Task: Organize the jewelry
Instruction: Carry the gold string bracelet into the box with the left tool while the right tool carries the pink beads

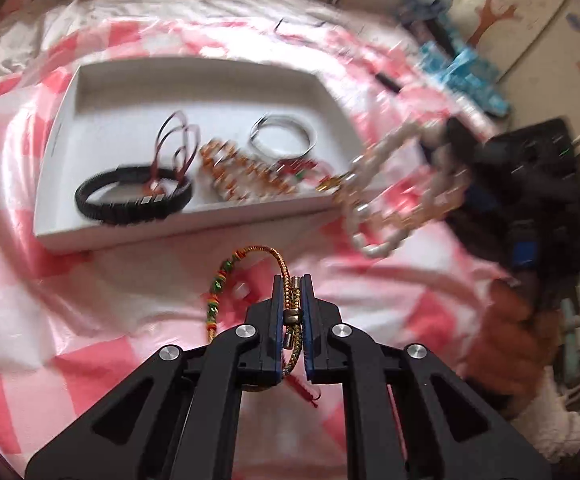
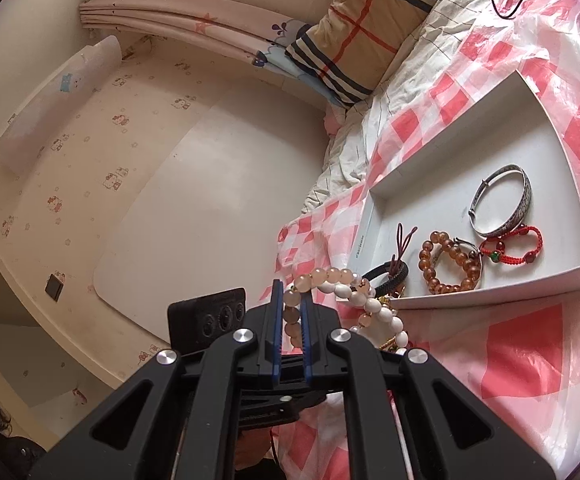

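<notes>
Left wrist view: left hand-held gripper [image 1: 291, 280] pinched a gold braided cord bracelet [image 1: 286, 280] over the pink-and-white checked plastic sheet [image 1: 70, 320] on the bed. White shallow cardboard tray [image 1: 194, 224] sat farther off, holding a black woven band [image 1: 134, 200], amber bead bracelet [image 1: 234, 176] and silver bangle [image 1: 284, 136]. Right of the tray, blurred pearl-and-gold strands [image 1: 385, 196] hung in the air.

Right wrist view: right hand-held gripper [image 2: 291, 292] was clamped on a pale peach bead bracelet [image 2: 293, 304], white bead strand [image 2: 373, 312] dangling beside it, just near of the tray [image 2: 489, 284]. Red cord bracelet [image 2: 511, 246] lay in the tray.
</notes>
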Demonstrator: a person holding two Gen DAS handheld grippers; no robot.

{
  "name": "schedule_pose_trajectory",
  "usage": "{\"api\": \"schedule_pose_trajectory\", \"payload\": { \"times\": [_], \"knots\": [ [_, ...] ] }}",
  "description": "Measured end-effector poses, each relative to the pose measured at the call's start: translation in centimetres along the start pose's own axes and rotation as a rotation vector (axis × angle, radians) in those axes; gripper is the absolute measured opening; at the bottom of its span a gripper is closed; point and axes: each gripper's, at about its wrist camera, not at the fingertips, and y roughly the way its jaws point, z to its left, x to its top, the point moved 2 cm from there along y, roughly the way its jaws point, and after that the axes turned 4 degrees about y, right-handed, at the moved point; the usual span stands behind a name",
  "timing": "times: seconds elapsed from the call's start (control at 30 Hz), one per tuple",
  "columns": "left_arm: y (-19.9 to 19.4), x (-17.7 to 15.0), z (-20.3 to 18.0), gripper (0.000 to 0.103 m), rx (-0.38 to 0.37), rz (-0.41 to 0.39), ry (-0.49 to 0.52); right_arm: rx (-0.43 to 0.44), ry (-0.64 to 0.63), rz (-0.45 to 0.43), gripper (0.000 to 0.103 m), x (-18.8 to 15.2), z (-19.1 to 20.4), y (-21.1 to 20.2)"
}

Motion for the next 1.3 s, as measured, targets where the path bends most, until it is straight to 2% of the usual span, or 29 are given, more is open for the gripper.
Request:
{"api": "schedule_pose_trajectory", "payload": {
  "times": [0.1,0.17,0.33,0.57,0.67,0.7,0.73,0.77,0.8,0.83,0.87,0.9,1.03,1.23,1.27,1.3],
  "knots": [
    [-1.5,0.8,-0.3,0.007,-0.064,-0.070,-0.010,0.018,-0.011,-0.027,0.010,0.4,0.4,-0.4],
    [-2.3,1.4,-0.6,0.007,-0.076,-0.113,-0.010,0.019,-0.021,-0.045,0.010,0.8,0.7,-0.7],
    [-3.3,2.7,-0.5,0.007,-0.077,-0.198,-0.021,0.011,-0.031,-0.069,0.011,1.6,0.7,-0.8],
    [-2.5,5.4,-0.7,0.007,-0.071,-0.256,-0.027,-0.023,-0.041,-0.051,0.011,2.5,0.5,0.8],
    [-1.3,6.3,-0.5,0.007,-0.039,-0.269,-0.039,-0.034,-0.044,-0.051,0.011,3.1,0.2,1.6],
    [-0.9,6.5,-0.3,0.008,-0.016,-0.272,-0.049,-0.040,-0.046,-0.056,0.011,3.4,0.1,1.8],
    [-0.4,6.7,0.1,0.009,0.042,-0.274,-0.062,-0.046,-0.045,-0.060,0.011,3.8,-0.1,2.1],
    [0.1,6.8,0.4,0.020,0.103,-0.268,-0.066,-0.060,-0.046,-0.063,0.011,4.2,-0.3,2.4],
    [0.7,6.9,0.8,0.032,0.167,-0.255,-0.075,-0.098,-0.046,-0.063,0.030,4.5,-0.6,2.8],
    [1.0,6.8,1.1,0.058,0.222,-0.245,-0.087,-0.156,-0.045,-0.064,0.058,4.9,-1.1,3.2],
    [1.2,6.7,1.3,0.064,0.268,-0.240,-0.095,-0.206,-0.041,-0.060,0.065,5.0,-1.5,3.5],
    [1.2,6.7,1.4,0.064,0.280,-0.236,-0.089,-0.256,-0.036,-0.048,0.065,5.0,-2.0,3.7],
    [0.4,6.2,1.5,0.065,0.314,-0.239,-0.053,-0.352,-0.027,-0.012,0.065,4.6,-3.2,3.6],
    [-1.3,5.2,2.2,0.067,0.375,-0.259,-0.042,-0.333,-0.026,-0.059,0.065,5.2,-3.1,3.4],
    [-1.6,5.1,2.3,0.067,0.376,-0.265,-0.049,-0.316,-0.040,-0.050,0.066,5.5,-2.8,4.1],
    [-1.8,4.9,2.5,0.067,0.374,-0.268,-0.056,-0.334,-0.074,-0.012,0.070,5.7,-2.5,5.2]
  ]
}}
